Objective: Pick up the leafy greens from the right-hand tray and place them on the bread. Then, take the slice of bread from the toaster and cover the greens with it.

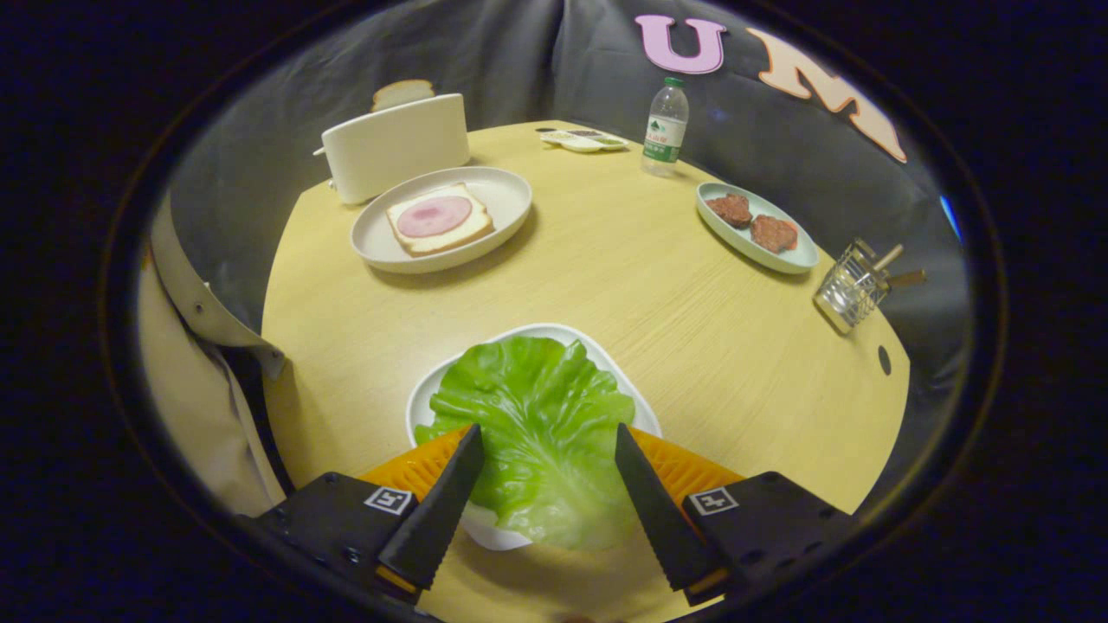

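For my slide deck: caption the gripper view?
Open tongs straddle the lettuce leaf on its white tray.

Greens (537, 424) on tray (623, 372) between spread jaws; bread (439, 219) on plate (502, 195) beyond-left, toaster (396, 147) behind.

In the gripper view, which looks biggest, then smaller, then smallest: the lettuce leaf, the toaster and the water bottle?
1. Green lettuce leaf, between the open gripper fingers; nearness enlarges it.
2. White toaster.
3. Clear plastic water bottle.
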Demonstrator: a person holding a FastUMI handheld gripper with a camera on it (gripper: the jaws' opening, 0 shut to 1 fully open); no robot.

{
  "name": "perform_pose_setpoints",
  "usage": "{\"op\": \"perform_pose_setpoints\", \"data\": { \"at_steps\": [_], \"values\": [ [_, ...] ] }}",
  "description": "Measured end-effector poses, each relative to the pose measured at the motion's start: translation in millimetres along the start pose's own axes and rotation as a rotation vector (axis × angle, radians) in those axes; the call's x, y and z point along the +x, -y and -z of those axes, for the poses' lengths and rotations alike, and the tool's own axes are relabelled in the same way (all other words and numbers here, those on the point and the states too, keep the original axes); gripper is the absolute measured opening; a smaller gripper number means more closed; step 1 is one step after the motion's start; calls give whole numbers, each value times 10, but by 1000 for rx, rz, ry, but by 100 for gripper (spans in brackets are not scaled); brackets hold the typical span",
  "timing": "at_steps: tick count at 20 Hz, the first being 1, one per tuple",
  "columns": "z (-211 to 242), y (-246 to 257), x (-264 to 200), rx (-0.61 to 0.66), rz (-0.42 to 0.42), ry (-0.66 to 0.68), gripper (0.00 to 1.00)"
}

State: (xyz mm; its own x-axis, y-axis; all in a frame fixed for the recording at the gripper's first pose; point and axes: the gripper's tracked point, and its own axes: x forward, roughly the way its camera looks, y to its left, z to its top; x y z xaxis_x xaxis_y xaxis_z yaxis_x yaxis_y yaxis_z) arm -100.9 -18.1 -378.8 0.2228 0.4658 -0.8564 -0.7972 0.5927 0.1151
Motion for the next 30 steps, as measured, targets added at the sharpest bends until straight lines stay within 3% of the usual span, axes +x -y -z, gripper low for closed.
{"op": "perform_pose_setpoints", "data": {
  "at_steps": [8,18,30],
  "values": [
    [59,-26,17,53,-23,-24,95],
    [76,-106,68,64,-25,-36,9],
    [-363,-185,-280,58,23,30,3]
  ]
}}
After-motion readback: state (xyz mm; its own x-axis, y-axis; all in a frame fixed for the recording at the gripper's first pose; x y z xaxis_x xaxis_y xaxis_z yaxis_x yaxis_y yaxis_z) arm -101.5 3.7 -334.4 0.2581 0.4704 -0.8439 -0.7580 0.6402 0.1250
